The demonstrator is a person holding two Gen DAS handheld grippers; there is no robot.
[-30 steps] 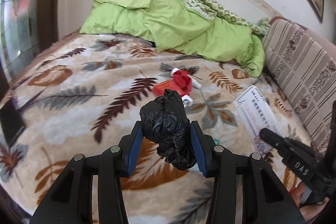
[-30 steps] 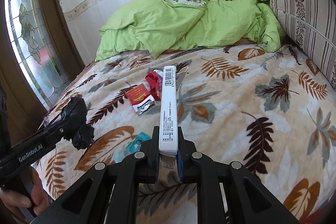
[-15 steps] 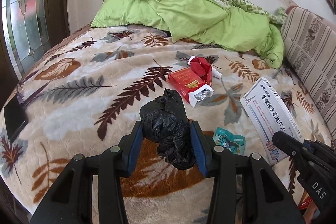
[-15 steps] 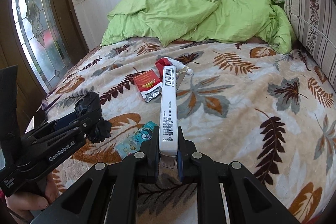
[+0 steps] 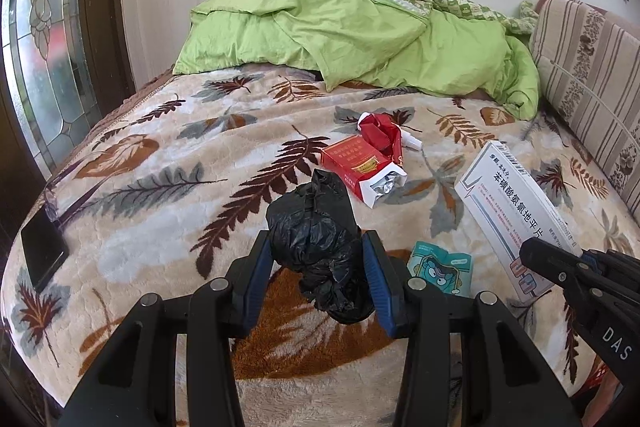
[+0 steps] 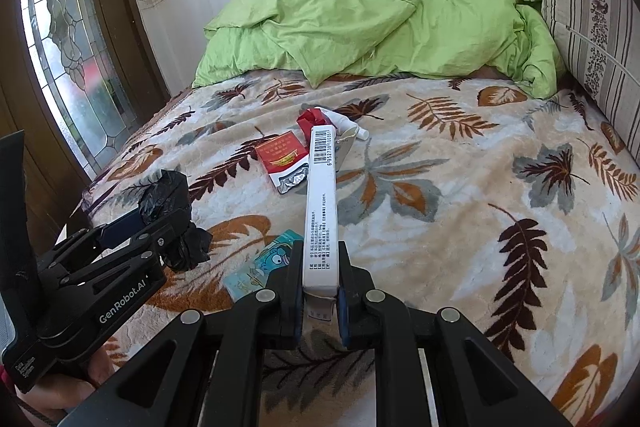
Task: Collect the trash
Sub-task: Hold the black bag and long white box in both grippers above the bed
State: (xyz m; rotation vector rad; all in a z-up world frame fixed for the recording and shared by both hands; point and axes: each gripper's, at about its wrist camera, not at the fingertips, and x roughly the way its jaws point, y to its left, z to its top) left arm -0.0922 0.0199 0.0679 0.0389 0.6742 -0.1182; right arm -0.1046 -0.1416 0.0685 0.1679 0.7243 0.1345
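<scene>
On the leaf-print blanket (image 5: 168, 163) we find a red cigarette pack (image 5: 358, 167) at the middle, our landmark. Just behind it lies a crumpled red wrapper (image 5: 378, 133) with what may be a small white tube; in front of it, nearer us, a teal snack packet (image 5: 440, 267). Far left of the pack rests a dark phone (image 5: 42, 251), and well behind it a green quilt (image 5: 360, 35) is heaped. Our left gripper (image 5: 316, 259) angles down over the blanket in front of the pack, clamping a knotted black bag (image 5: 312, 227). Our right gripper (image 6: 318, 283), right of the packet, pinches a long white box (image 6: 320, 199) by its near end.
</scene>
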